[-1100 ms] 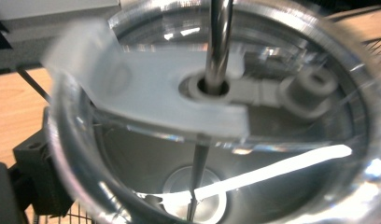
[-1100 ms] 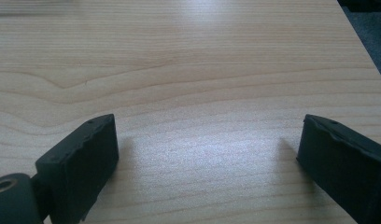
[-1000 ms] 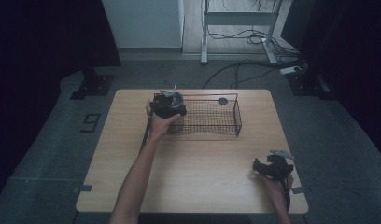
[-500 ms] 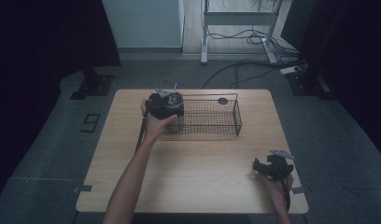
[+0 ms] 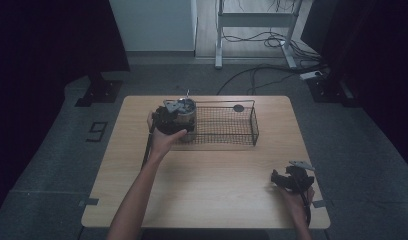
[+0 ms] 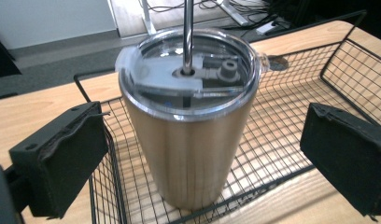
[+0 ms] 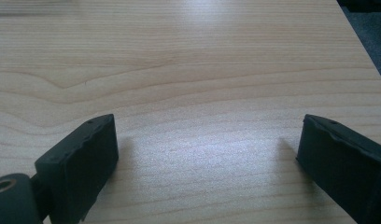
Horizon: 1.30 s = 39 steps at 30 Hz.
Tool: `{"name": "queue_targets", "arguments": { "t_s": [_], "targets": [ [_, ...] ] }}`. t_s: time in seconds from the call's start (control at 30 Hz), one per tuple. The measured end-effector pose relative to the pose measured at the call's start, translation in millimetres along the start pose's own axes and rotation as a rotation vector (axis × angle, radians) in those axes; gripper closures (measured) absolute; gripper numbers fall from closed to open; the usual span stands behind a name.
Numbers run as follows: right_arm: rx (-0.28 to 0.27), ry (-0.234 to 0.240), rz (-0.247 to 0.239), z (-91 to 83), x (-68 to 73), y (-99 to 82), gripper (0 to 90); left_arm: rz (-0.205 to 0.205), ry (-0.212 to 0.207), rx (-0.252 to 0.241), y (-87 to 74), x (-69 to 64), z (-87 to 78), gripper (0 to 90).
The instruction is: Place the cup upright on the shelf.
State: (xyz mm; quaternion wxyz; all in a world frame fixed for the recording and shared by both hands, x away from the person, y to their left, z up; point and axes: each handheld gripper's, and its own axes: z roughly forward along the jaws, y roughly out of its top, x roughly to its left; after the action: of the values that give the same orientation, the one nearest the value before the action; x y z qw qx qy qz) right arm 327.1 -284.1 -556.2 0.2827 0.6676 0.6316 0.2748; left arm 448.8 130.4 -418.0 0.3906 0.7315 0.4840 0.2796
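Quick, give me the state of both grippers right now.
Left gripper: open, jaws just widened, clear of the tumbler in the wire basket.
Right gripper: open, empty, over the table.

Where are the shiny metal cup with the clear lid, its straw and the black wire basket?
Shiny metal cup with clear lid [image 6: 191, 154]: left gripper view, on its side wall.
Thin metal straw [image 6: 188, 32]: left gripper view, on its stem above the lid.
Black wire basket [image 5: 254, 125]: high view, on its right end wall.

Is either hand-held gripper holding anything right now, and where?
Nothing is held. The left hand-held gripper stands open around the tumbler; the right hand-held gripper is open.
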Motion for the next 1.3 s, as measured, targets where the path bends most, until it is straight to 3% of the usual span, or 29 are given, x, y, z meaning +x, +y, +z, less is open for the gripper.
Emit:
{"name": "queue_targets", "arguments": {
  "t_s": [0.17, 0.63, 1.07, 1.3],
  "targets": [
    [0.0, 0.0, 0.001, 0.0, 0.1, 0.0, 5.0, -0.024, -0.035, 0.01, -12.7, 5.2, -10.0, 2.8],
    [0.001, 0.0, 0.002, -0.1, 0.2, 0.1, 5.0, -0.037, -0.091, -0.009, -41.6, 14.4, -43.9, 7.0],
    [0.001, 0.0, 0.002, -0.2, 0.3, 0.1, 5.0, -0.03, -0.156, 0.002, -91.4, 14.2, -75.5, 8.3],
    [0.001, 0.0, 0.002, -0.1, 0.2, 0.1, 5.1, -0.01, -0.15, 0.03, -118.8, 11.6, -85.3, 8.4]
  ]
}}
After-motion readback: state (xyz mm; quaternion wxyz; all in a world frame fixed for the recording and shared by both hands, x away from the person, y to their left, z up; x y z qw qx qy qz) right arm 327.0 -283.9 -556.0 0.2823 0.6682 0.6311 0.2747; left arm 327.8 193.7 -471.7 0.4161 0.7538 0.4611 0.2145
